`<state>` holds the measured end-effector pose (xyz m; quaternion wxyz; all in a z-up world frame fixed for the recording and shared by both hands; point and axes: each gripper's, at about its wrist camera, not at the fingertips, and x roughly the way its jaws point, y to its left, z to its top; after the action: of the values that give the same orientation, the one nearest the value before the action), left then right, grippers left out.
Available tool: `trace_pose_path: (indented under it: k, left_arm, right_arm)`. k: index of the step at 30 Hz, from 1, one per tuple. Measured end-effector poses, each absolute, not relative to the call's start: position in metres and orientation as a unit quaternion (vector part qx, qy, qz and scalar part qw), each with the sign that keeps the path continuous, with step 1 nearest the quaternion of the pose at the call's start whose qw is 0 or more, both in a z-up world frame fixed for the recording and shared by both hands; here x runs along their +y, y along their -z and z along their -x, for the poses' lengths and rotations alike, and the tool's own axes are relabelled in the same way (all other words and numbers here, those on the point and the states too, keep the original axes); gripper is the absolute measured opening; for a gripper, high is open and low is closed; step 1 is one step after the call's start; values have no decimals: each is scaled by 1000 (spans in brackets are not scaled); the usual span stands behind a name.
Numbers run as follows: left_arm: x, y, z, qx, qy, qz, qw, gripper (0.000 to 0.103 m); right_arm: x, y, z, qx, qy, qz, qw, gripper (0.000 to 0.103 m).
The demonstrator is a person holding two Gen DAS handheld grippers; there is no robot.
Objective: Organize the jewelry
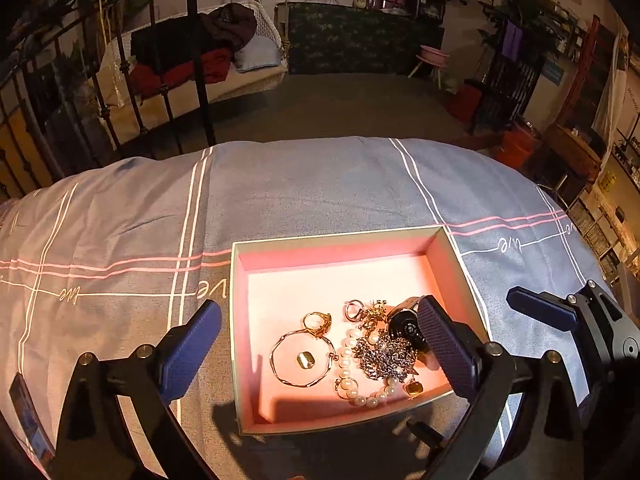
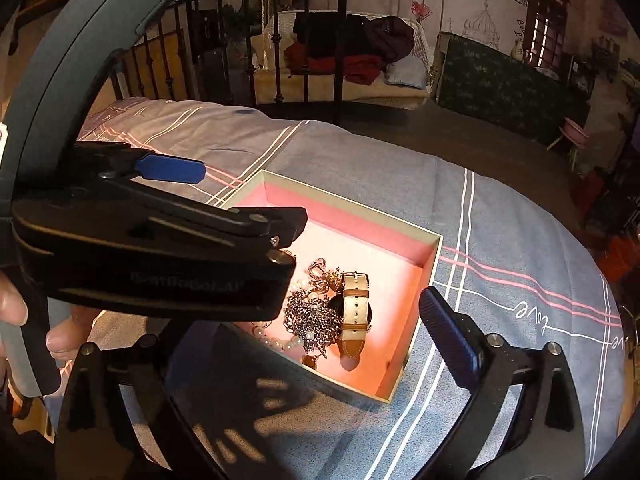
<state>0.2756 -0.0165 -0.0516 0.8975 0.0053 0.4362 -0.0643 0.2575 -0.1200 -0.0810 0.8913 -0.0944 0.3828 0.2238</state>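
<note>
Left wrist view: the left gripper (image 1: 320, 344) stands with jaws spread wide and nothing between the pads, poised over a shallow pink-lined box (image 1: 436, 248) on a grey-blue bedspread (image 1: 300, 184). Inside the box, toward its near right corner, lie a gold bangle (image 1: 302, 358), a gold ring (image 1: 317, 322), a pearl strand (image 1: 352, 364), a silver chain (image 1: 390, 358) and a watch (image 1: 406, 320). Right wrist view: the right gripper (image 2: 304, 320) is likewise fully spread and empty; the left gripper's body crosses in front and hides its left finger. The watch's tan strap (image 2: 354, 312) lies beside the chain.
</note>
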Motion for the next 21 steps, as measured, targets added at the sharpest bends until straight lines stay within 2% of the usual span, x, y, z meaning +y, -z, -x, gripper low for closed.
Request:
trace_pose_path:
  k: [4, 9, 11, 21]
  left_arm:
    - [-8, 30, -244, 378, 60, 5, 924, 96]
    - [5, -17, -160, 235, 82, 33, 968, 97]
    - [8, -25, -130, 201, 89, 31, 975, 97]
    - [5, -26, -82, 187, 86, 12, 979, 97]
  right_arm:
    - [-125, 70, -237, 353, -200, 94, 909, 97]
    - [-137, 43, -168, 220, -129, 117, 960, 97]
    - [-142, 38, -148, 197, -104, 118, 968, 97]
    - [-173, 13, -104, 164, -55, 64, 983, 97]
